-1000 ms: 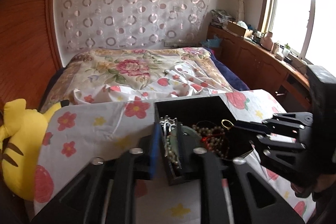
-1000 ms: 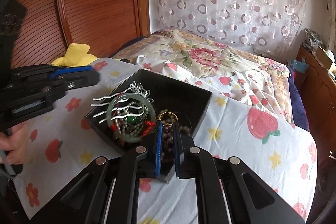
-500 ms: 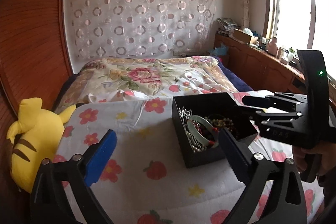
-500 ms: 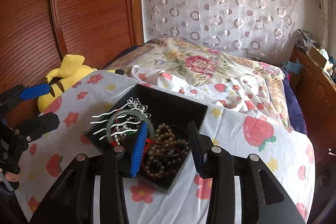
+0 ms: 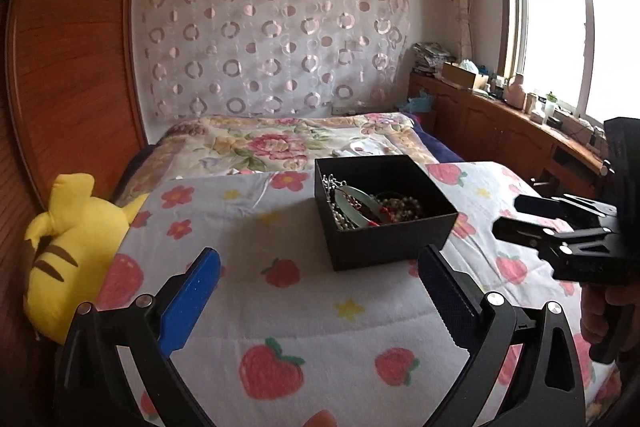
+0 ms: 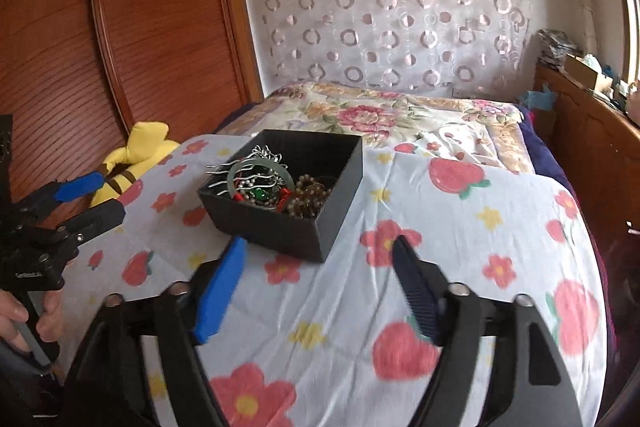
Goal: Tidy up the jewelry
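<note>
Left gripper [image 5: 320, 291]: lower edge of the left wrist view, jaws spread wide with nothing between them; one pad [image 5: 190, 301] is bright blue, the other dark; it also shows at the left edge of the right wrist view, held by a hand [image 6: 24, 315]
Right gripper [image 6: 320, 291]: lower edge of the right wrist view, jaws have just been opening and stand wide, nothing between them; the tips sit just short of the box's near corner; in the left wrist view it comes in from the right edge
Cloth [image 6: 460, 239]: pale sheet printed with strawberries and flowers, filling the lower half of both views, the box resting on it
Box [image 6: 280, 227]: black, open-topped, at the centre of the right wrist view and right of centre in the left wrist view, apart from both grippers
Jewelry: heaped inside the box; a pale green bangle [image 6: 236, 173] lies over a silver hair comb [image 6: 224, 171], with a pile of brown beads [image 6: 310, 195] to their right
Plush toy [image 5: 68, 247]: yellow with brown stripes, at the left edge of the left wrist view, beside the cloth
Bed [image 5: 280, 143]: behind the cloth, under a floral quilt
Curtain [image 5: 272, 39]: sheer, ring-patterned, upper centre behind the bed
Wardrobe [image 6: 120, 27]: reddish wood, upper left
Window [image 5: 580, 39]: bright, upper right of the left wrist view, above a cluttered wooden counter [image 5: 500, 107]
</note>
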The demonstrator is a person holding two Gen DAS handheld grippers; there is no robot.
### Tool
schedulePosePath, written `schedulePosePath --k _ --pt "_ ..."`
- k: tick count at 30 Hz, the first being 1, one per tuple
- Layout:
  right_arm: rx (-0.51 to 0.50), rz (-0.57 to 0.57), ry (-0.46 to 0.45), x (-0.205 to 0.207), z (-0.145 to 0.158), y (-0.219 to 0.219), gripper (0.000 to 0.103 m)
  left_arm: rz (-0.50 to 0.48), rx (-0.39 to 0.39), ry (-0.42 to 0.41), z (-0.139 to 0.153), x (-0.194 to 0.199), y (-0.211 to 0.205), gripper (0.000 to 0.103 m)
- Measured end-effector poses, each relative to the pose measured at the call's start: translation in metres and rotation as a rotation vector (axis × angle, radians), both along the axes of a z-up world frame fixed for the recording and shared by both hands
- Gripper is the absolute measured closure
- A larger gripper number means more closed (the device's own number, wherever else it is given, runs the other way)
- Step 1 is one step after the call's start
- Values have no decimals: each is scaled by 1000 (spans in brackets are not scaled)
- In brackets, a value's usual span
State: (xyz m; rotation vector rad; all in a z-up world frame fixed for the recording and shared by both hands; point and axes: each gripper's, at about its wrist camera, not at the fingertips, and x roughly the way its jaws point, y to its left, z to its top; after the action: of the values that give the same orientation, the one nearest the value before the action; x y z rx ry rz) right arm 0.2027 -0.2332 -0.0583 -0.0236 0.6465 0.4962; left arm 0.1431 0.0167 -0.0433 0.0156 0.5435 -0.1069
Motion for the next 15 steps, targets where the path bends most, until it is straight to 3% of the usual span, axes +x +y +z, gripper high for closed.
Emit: schedulePosePath --k 7,15 --pt "44 -63 -96 -44 18 -18 3 0 13 -36 12 -31 -16 8" --pt "69 -147 -173 -89 34 -28 3 16 16 -64 23 -62 -20 8"
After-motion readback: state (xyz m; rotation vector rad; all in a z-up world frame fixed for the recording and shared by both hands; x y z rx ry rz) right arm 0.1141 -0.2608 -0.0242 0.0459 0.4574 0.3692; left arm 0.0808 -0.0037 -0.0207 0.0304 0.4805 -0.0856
